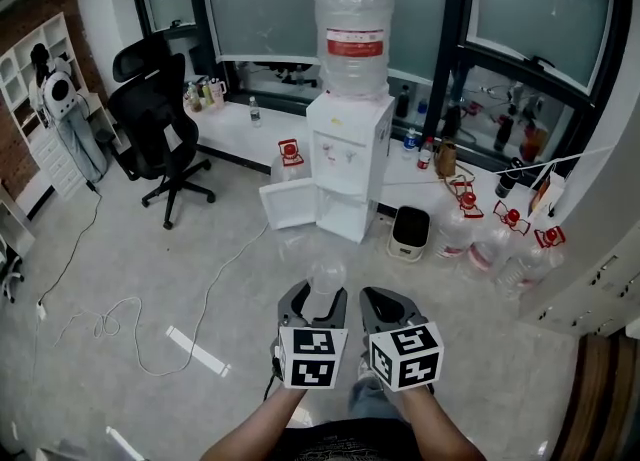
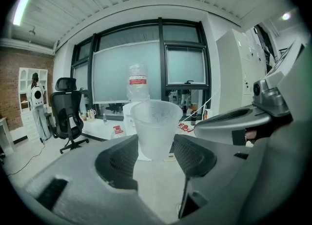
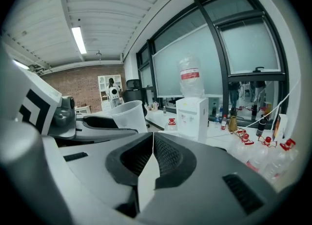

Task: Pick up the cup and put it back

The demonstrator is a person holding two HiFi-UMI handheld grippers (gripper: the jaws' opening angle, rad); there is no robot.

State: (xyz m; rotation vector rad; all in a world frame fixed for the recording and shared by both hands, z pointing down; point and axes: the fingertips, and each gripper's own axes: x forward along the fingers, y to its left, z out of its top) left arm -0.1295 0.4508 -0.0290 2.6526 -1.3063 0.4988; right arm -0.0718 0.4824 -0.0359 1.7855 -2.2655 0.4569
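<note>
A clear, frosted plastic cup (image 1: 325, 278) stands upright between the jaws of my left gripper (image 1: 318, 301), held above the floor. In the left gripper view the cup (image 2: 156, 127) fills the gap, and both pads of the left gripper (image 2: 156, 154) press on its lower sides. Just to its right, my right gripper (image 1: 388, 301) is level with it and holds nothing. In the right gripper view the right gripper (image 3: 152, 138) has its jaws closed together, with the cup (image 3: 129, 116) visible to the left.
A white water dispenser (image 1: 350, 154) with a big bottle on top stands ahead, its lower door open. Beyond it runs a low white ledge. A black office chair (image 1: 155, 124) is at the left, several water bottles (image 1: 500, 244) at the right, and a cable (image 1: 150, 324) on the floor.
</note>
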